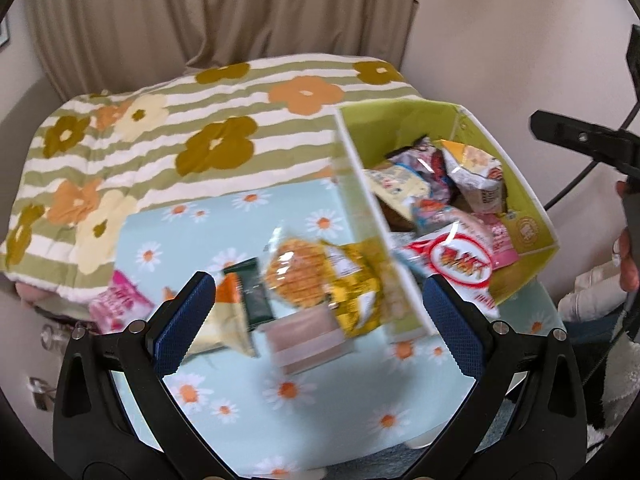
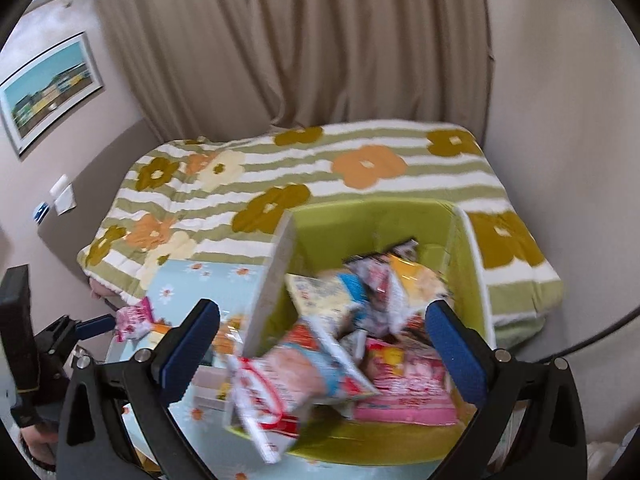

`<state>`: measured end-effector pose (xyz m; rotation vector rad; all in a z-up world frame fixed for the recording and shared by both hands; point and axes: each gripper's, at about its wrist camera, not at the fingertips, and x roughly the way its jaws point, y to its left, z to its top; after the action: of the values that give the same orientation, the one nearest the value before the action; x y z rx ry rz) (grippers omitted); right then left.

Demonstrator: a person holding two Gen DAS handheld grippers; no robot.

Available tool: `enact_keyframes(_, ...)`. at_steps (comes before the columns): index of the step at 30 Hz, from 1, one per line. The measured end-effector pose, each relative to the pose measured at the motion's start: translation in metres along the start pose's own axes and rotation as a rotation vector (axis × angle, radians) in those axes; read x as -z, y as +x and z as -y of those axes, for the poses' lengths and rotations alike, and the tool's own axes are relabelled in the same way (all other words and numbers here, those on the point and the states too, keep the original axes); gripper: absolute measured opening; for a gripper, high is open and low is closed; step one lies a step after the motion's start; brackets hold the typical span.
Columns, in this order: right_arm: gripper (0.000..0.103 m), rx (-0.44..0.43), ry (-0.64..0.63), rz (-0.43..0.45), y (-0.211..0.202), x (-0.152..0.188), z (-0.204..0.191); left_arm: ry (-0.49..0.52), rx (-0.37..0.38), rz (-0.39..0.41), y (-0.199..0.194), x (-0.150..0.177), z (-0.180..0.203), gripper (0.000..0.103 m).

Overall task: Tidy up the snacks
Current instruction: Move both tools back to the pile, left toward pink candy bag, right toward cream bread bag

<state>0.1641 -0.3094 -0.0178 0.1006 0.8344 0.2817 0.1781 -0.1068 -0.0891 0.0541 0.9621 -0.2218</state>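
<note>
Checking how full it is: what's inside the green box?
The green box holds a heap of snack packets; a red-and-white packet hangs over its rim. The heap hides the floor and anything underneath.

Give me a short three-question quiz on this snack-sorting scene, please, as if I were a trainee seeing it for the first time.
1. True or false: both the left gripper and the right gripper are open and hold nothing.
2. Which lies on the daisy tablecloth, outside the green box?
A. the yellow waffle-picture packet
B. the red-and-white packet
C. neither
3. Fill in: behind the table lies a striped blanket printed with big ____.

Key: 1 true; 2 A; 3 flowers.
</note>
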Motion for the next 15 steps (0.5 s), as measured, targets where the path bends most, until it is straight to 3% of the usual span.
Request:
enact_keyframes(7,0.103,-0.070,-0.023,-0.019,0.017,-0.004,-0.066,-0.041,-0.052,0.007,-0.026,0.010,-0.070,0.103)
enact_keyframes(15,0.103,-0.082,-0.080,-0.078,0.057,0.005,-0.139,-0.082,-0.084,0.002,-0.041,0.023,-0.156,0.103)
